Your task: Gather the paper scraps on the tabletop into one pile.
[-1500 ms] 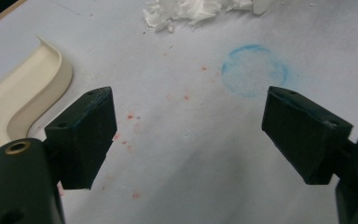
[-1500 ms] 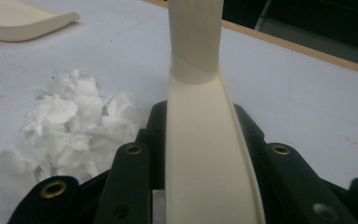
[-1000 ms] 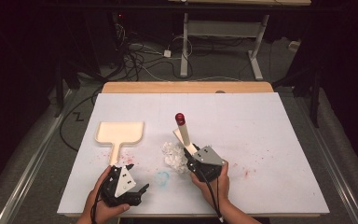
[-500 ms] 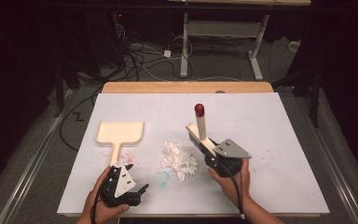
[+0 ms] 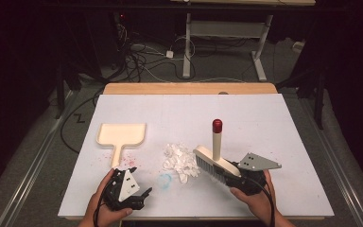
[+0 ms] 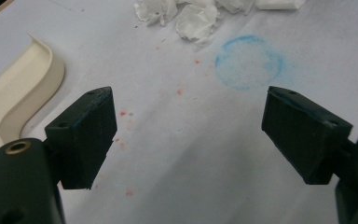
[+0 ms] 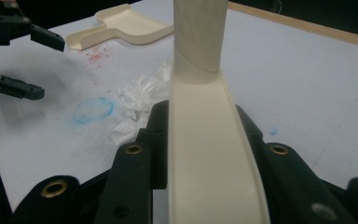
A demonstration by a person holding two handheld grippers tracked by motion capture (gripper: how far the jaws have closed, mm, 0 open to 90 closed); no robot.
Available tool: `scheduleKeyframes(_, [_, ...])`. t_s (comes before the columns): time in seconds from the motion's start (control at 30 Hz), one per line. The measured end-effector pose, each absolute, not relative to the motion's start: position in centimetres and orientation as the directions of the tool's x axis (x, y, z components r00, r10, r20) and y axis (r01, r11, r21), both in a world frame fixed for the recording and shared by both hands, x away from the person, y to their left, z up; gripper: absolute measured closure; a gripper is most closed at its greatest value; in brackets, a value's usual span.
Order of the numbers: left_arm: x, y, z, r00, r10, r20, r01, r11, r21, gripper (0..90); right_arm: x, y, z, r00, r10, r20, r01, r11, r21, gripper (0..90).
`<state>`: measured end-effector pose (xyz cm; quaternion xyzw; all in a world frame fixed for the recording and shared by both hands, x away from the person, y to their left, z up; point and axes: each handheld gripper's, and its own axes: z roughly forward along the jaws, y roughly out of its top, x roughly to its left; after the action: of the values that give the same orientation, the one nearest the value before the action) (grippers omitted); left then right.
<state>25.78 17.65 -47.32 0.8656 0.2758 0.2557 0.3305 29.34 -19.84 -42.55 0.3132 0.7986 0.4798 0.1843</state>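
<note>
A cream brush (image 5: 216, 163) with a red-tipped handle is clamped in my right gripper (image 5: 236, 172), which is shut on its back at the front right of the white table (image 5: 283, 142). Its bristles sit at the right edge of a pile of crumpled white paper (image 5: 182, 161). In the right gripper view the brush (image 7: 200, 42) rises between the jaws of the gripper (image 7: 203, 119), with the paper (image 7: 142, 100) to its left. A cream dustpan (image 5: 122, 135) lies flat at the left. My left gripper (image 5: 144, 197) stands open near the front edge, its jaws wide apart in the left gripper view (image 6: 189, 126).
A blue chalky ring (image 6: 249, 63) and red specks mark the table between the left gripper and the paper (image 6: 191, 18). The dustpan's handle (image 6: 14, 93) lies just left of the left jaw. A wooden strip (image 5: 189, 88) edges the table's far side; cables and stands lie on the floor beyond.
My right gripper has carried the brush to the right and nearer the front edge, from over the paper pile to its right side. The left gripper has stayed where it was.
</note>
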Motion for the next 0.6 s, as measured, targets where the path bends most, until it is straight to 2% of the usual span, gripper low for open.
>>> scheduleKeyframes(0.2, [25.8,17.8,-47.4,0.720,0.645,0.255,0.313,-0.630,0.711,17.3,28.7,-20.3,-42.5,-0.731,0.679,-0.066,0.324,0.430,0.843,67.8])
scheduleKeyframes(0.37, [25.8,17.4,-47.4,0.725,0.636,0.264,0.304,-0.639,0.707,17.4,29.0,-19.0,-43.1,-0.758,0.652,-0.017,0.329,0.406,0.853,67.8])
scheduleKeyframes(0.5, [25.9,17.3,-47.4,0.728,0.633,0.263,0.305,-0.642,0.704,17.4,29.2,-16.5,-43.3,-0.780,0.623,-0.060,0.274,0.427,0.862,67.8])
scheduleKeyframes(0.6, [25.9,17.4,-47.5,0.728,0.634,0.261,0.306,-0.641,0.704,17.4,29.7,-15.3,-43.1,-0.786,0.616,-0.054,0.257,0.404,0.878,67.8])
